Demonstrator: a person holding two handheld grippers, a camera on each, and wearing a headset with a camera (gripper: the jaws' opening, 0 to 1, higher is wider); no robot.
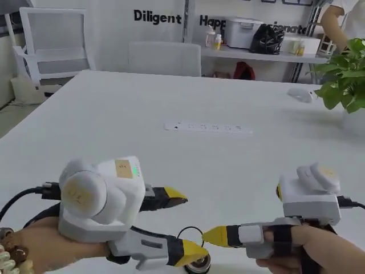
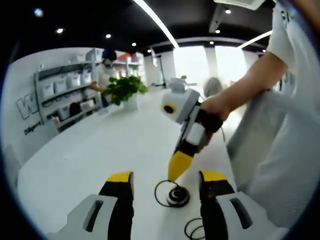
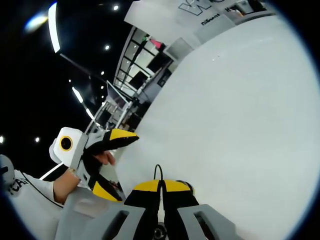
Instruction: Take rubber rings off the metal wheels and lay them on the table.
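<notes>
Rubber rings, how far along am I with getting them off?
Done: one loose ring already lies on the table. In hand: the right gripper, jaws shut, pinches a second ring at the metal wheel; the left gripper stands open near it. Left: pull it free and lay it down.

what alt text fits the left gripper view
The left gripper holds its two yellow-tipped jaws apart on either side of a small metal wheel on a white table. The right gripper reaches in from the right and pinches a thin black rubber ring at the wheel with its shut yellow tip. Another black ring lies nearer.
</notes>
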